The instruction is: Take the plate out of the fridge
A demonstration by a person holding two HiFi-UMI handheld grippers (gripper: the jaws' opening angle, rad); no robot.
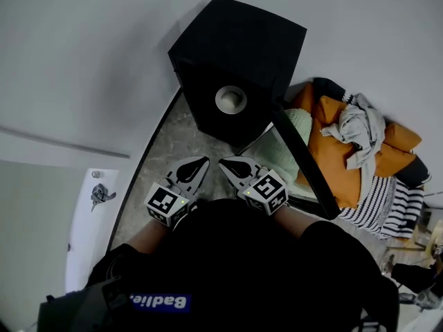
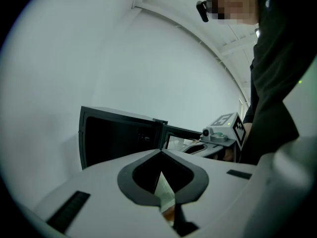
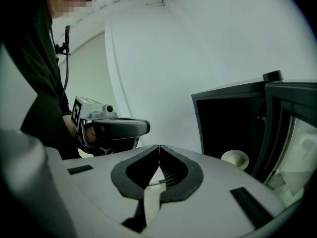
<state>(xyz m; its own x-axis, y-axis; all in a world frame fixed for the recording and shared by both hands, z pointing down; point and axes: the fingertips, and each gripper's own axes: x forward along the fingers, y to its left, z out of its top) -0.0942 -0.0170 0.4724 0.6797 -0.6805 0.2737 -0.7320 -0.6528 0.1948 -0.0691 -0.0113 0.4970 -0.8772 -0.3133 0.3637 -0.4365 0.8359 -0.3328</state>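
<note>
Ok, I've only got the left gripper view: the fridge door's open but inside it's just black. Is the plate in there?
Observer: Yes. The head view shows a white plate inside the fridge, low in the compartment.
Operator: Which side of it?
Observer: In the right gripper view it sits toward the side where the open door hangs.
Operator: And is the right gripper free?
Observer: Its own view shows the right gripper with its jaws together and nothing between them.
</note>
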